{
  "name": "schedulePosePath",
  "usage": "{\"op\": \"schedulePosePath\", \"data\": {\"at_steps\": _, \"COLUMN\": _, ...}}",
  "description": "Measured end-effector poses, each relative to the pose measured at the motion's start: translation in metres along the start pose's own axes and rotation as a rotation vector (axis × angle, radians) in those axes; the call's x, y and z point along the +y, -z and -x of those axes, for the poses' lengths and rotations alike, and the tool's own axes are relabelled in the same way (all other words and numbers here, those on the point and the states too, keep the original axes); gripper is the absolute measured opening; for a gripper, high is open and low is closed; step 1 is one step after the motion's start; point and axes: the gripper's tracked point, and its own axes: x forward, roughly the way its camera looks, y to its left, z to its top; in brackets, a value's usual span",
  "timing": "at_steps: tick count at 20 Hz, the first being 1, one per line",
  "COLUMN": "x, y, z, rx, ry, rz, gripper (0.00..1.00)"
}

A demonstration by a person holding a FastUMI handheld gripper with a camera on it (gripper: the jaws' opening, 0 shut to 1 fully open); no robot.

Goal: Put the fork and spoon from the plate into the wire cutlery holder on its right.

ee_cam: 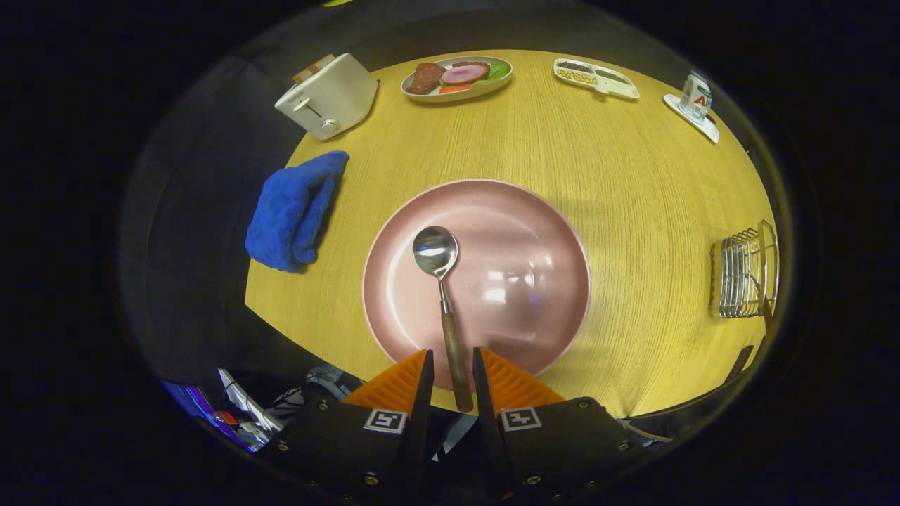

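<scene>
Spoon [444,295] on plate [534,232], handle overhanging near counter [633,183] edge. Hand-held gripper [451,364] fingers straddle handle, gaps visible, not yet clamped. Wire holder [744,270] at right edge. Risk: off-centre closing could tip spoon off rim.

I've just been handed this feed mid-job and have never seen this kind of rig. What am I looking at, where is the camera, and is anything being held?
This is a handheld two-finger gripper, carried by a person, not a robot arm. The camera rides on it and looks forward along its two fingers, hence the bulging round view. On the wooden table a pink plate carries a spoon, whose wooden handle runs back between the fingers. They flank it closely, but I cannot tell whether they press on it. The wire cutlery holder stands to the plate's right. Beyond lie a blue cloth, a toaster, a food plate, a divided tray and a carton.
</scene>
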Motion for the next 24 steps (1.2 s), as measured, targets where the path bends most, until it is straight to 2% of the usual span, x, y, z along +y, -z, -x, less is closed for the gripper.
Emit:
{"op": "schedulePosePath", "data": {"at_steps": 9, "x": -0.002, "y": 0.013, "z": -0.032, "rx": 0.062, "ry": 0.04, "rz": 0.092, "gripper": 0.34}}
{"op": "schedulePosePath", "data": {"at_steps": 10, "x": 0.0, "y": 0.012, "z": -0.026, "rx": 0.072, "ry": 0.036, "rz": 0.103, "gripper": 0.3}}
{"op": "schedulePosePath", "data": {"at_steps": 11, "x": 0.004, "y": 0.011, "z": -0.014, "rx": 0.067, "ry": 0.026, "rz": 0.094, "gripper": 0.3}}
{"op": "schedulePosePath", "data": {"at_steps": 12, "x": 0.004, "y": 0.016, "z": -0.031, "rx": 0.071, "ry": 0.021, "rz": 0.09, "gripper": 0.13}}
{"op": "schedulePosePath", "data": {"at_steps": 14, "x": 0.009, "y": 0.015, "z": -0.028, "rx": 0.061, "ry": -0.013, "rz": 0.1, "gripper": 0.13}}
{"op": "schedulePosePath", "data": {"at_steps": 18, "x": 0.024, "y": 0.013, "z": -0.019, "rx": 0.006, "ry": -0.139, "rz": -0.024, "gripper": 0.13}}
{"op": "schedulePosePath", "data": {"at_steps": 19, "x": 0.025, "y": 0.01, "z": -0.02, "rx": 0.004, "ry": -0.161, "rz": -0.068, "gripper": 0.05}}
{"op": "schedulePosePath", "data": {"at_steps": 20, "x": 0.025, "y": 0.013, "z": -0.014, "rx": 0.0, "ry": -0.182, "rz": -0.1, "gripper": 0.04}}
{"op": "schedulePosePath", "data": {"at_steps": 24, "x": 0.016, "y": 0.02, "z": -0.002, "rx": -0.018, "ry": -0.202, "rz": -0.146, "gripper": 0.04}}
